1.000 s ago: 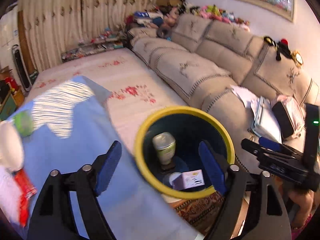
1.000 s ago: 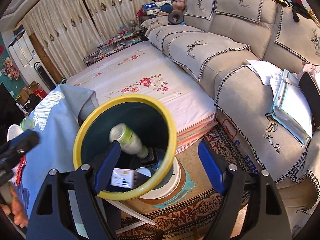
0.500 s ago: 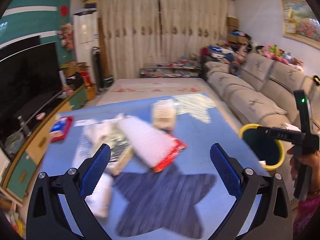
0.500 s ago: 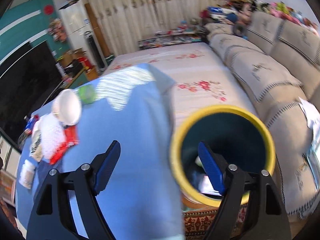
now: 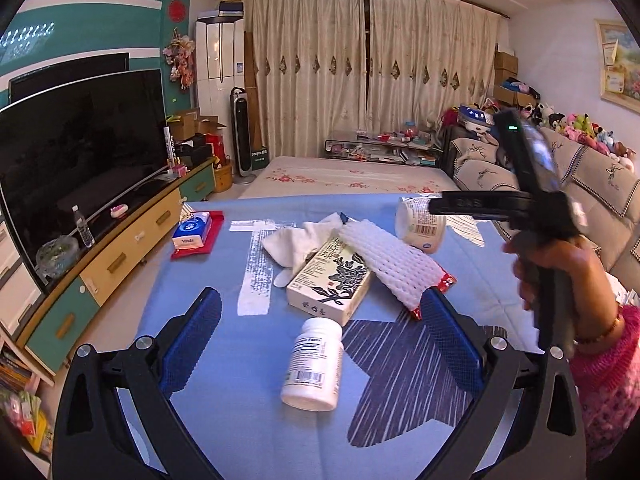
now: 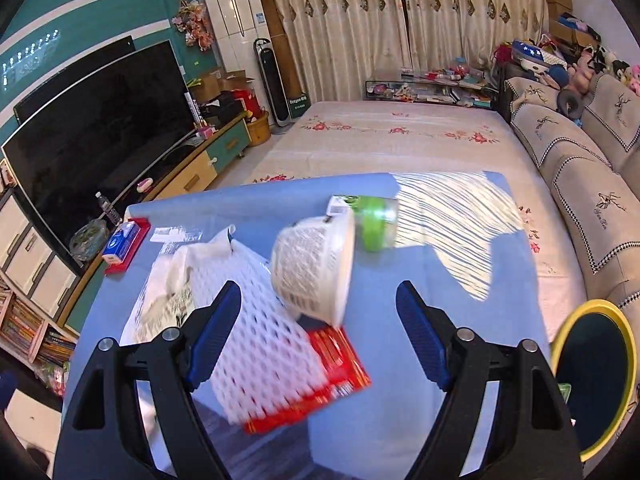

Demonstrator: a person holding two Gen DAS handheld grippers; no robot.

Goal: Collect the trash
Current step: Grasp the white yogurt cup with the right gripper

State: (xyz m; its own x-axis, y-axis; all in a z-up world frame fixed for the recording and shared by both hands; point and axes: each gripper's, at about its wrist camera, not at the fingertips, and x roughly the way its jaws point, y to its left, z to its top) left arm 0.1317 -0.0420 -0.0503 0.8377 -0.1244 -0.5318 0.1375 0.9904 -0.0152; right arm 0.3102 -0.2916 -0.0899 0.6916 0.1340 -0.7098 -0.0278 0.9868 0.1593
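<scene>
Both jaws are held wide and empty, ready for another pick: left hand-held gripper (image 5: 316,336) aimed at the pill bottle (image 5: 314,364); right hand-held gripper (image 6: 320,334) near the cup (image 6: 314,266) (bin (image 6: 596,376) beside bench (image 6: 440,280)).

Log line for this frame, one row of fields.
left gripper: open, empty, over pill bottle | right gripper: open, empty, above foam net | bin: beside table
</scene>
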